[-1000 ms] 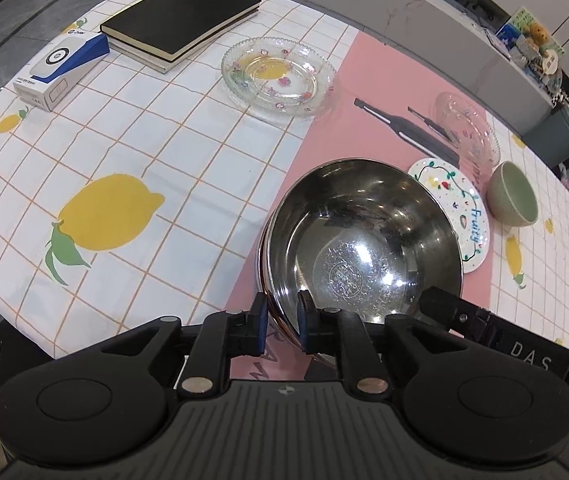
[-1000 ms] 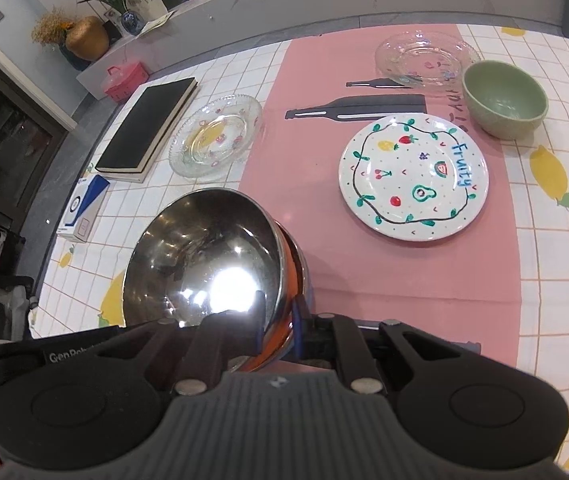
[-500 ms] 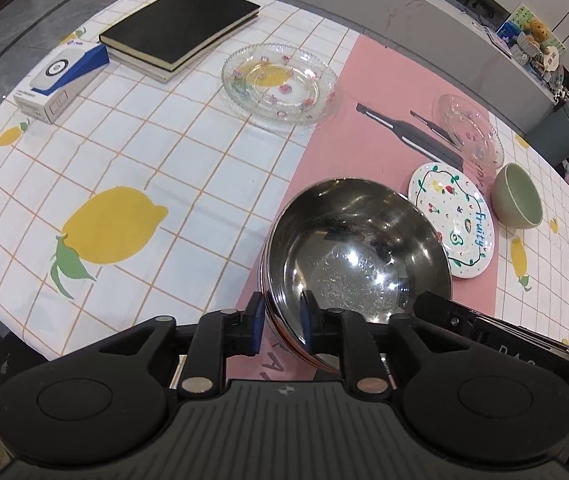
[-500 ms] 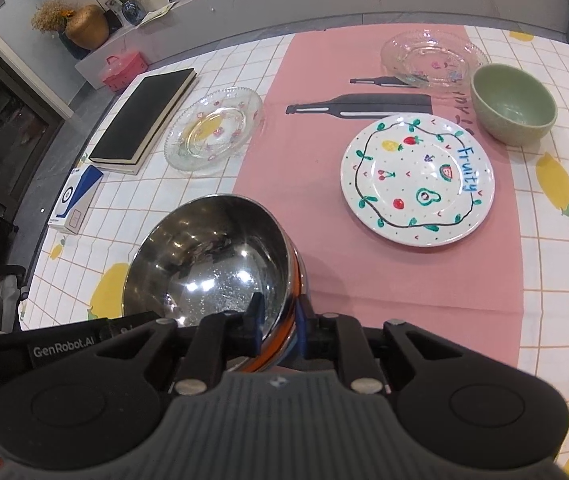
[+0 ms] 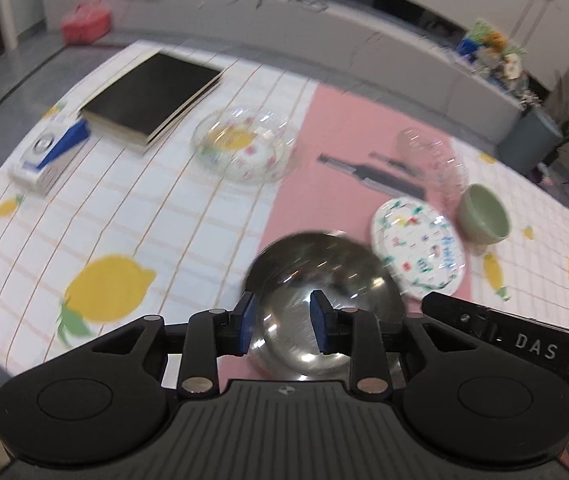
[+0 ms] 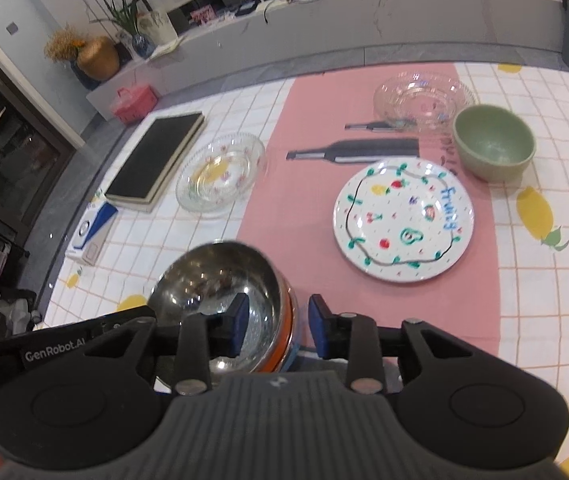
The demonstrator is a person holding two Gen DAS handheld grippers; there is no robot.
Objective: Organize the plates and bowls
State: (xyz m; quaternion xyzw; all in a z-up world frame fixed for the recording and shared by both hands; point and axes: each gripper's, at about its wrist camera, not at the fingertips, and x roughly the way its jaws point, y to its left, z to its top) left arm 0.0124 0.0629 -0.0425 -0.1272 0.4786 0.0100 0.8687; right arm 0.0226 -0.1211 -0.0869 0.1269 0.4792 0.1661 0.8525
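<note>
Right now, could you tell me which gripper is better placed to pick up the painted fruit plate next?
Right. The fruit plate lies clearly ahead of the right gripper, now open; the left gripper has it off to its side.

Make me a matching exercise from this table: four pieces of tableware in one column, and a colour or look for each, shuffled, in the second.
Things:
1. small bowl
2. large bowl
3. painted plate
4. dish beside the black book

Looks:
A. clear glass with small flower prints
B. pale green
C. white with fruit drawings and a blue word
D. shiny metal

Pairs: 1-B, 2-D, 3-C, 4-A
</note>
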